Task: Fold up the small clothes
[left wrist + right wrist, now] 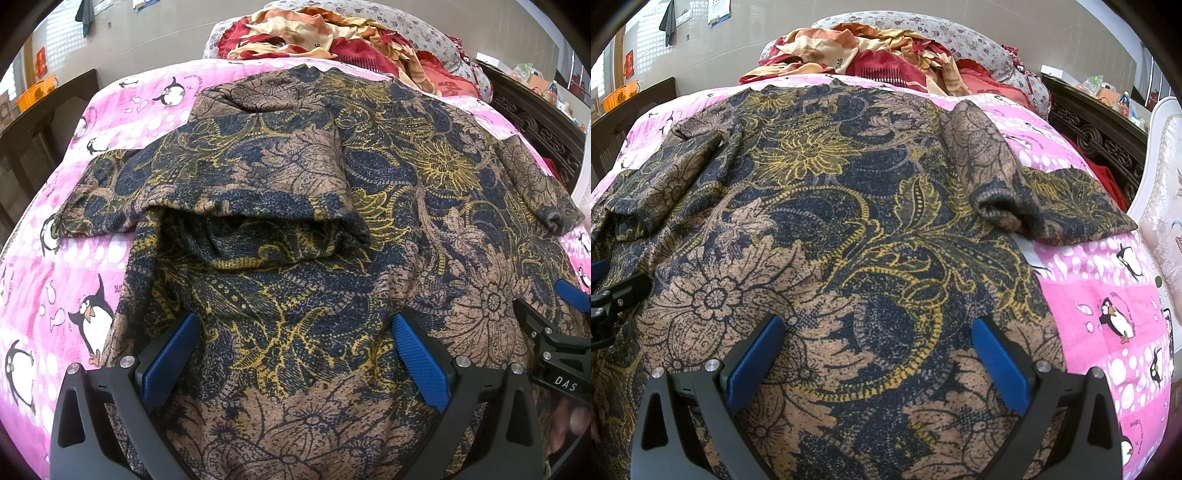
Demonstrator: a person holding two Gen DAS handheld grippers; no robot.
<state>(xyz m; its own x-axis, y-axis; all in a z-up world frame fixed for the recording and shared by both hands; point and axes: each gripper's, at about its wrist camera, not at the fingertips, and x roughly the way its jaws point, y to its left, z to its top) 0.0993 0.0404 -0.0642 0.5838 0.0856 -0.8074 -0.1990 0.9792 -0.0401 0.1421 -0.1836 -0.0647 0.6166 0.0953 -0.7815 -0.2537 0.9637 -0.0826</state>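
Floral knit top [388,192] in navy, tan and yellow, spread over a pink penguin sheet [44,280].

Left wrist view: the left gripper [295,350] is spread wide just above the near part of the top, nothing between its blue pads [170,362]; one sleeve [266,173] lies folded across the body, and the right gripper [557,332] shows at the right edge. Right wrist view: the right gripper is also wide and empty over the top, with the other sleeve [1045,203] resting partly on the sheet. A heap of bedding [871,55] sits beyond.
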